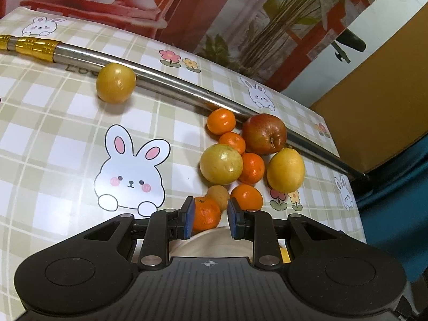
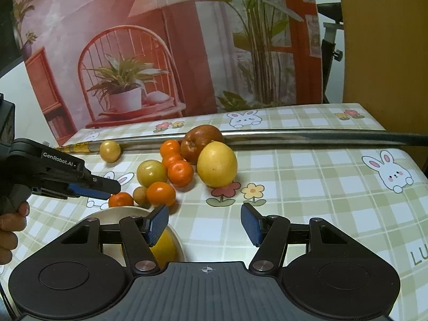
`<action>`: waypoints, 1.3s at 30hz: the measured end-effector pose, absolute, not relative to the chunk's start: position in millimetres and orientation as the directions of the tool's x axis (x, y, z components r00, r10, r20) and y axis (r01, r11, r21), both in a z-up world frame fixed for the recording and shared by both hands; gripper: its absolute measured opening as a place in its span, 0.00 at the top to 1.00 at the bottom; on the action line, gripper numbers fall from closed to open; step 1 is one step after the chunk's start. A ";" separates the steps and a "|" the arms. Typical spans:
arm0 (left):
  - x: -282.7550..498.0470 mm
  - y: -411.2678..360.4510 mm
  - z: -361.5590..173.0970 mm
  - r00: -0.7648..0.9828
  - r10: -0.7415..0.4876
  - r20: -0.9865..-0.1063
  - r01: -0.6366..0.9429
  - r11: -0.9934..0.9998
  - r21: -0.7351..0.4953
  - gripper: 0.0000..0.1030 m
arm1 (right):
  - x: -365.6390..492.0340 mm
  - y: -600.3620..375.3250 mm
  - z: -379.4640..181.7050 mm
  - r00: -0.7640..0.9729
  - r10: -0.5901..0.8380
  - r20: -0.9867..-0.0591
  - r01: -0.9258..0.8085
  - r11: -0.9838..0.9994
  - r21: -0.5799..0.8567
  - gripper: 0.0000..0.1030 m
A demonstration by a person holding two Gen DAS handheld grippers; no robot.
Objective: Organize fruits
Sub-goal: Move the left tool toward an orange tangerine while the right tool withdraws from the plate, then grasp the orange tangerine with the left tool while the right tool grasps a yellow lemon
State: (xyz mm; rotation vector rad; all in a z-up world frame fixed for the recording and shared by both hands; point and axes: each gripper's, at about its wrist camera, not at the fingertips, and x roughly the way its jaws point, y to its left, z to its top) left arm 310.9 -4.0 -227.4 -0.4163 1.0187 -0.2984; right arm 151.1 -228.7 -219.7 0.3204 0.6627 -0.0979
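Between the left gripper's (image 1: 208, 218) blue pads, a small mandarin (image 1: 205, 214) is sitting just beyond the rim of the cream bowl (image 2: 112, 212), near the table's (image 2: 307, 187) front edge. The jaws are standing moderately apart, one pad beside the fruit and the other clear of it, so nothing is being held yet. The right gripper (image 2: 204, 223) is hovering wide open and empty over bare cloth beside the bowl, which already holds a yellow fruit (image 2: 167, 248).

Judging by this, the pickup is just beginning. Closing gently and centring the pads on the mandarin's widest part should keep it from squirting out or nudging the small brown fruit (image 1: 218, 195) touching it.

By size, the loose pile is running from a large lemon-yellow citrus (image 2: 216, 163) and a red apple (image 2: 199, 143) resting against the metal rod (image 2: 307, 135) toward the far edge, down to glossy orange mandarins.
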 end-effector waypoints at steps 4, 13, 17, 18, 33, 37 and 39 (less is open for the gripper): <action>315.7 -1.3 -232.2 0.489 -0.414 -0.768 0.023 0.886 -0.463 0.61 | 152.1 -229.7 -220.8 0.784 0.016 -0.620 0.191 0.945 0.265 0.45; 317.3 -5.2 -245.2 0.452 -0.430 -0.782 0.035 0.884 -0.466 0.61 | 153.2 -229.7 -223.7 0.778 0.017 -0.628 0.193 0.945 0.265 0.45; 317.9 -6.5 -247.7 0.455 -0.432 -0.779 0.034 0.882 -0.470 0.63 | 152.5 -229.4 -223.9 0.777 0.017 -0.629 0.193 0.945 0.264 0.45; 317.8 -5.9 -247.7 0.456 -0.431 -0.779 0.032 0.882 -0.470 0.62 | 152.7 -229.7 -223.8 0.777 0.017 -0.629 0.193 0.945 0.264 0.45; 283.8 3.7 -214.3 0.598 -0.336 -0.727 0.101 0.932 -0.348 0.63 | 151.3 -235.1 -229.9 0.783 0.007 -0.622 0.203 0.943 0.266 0.45; 268.5 1.6 -202.8 0.643 -0.308 -0.701 0.149 0.949 -0.279 0.63 | 151.2 -235.3 -229.7 0.800 0.007 -0.600 0.184 0.949 0.255 0.45; 260.7 0.4 -198.0 0.659 -0.296 -0.692 0.170 0.954 -0.247 0.63 | 152.9 -236.3 -229.2 0.813 0.002 -0.583 0.170 0.956 0.240 0.45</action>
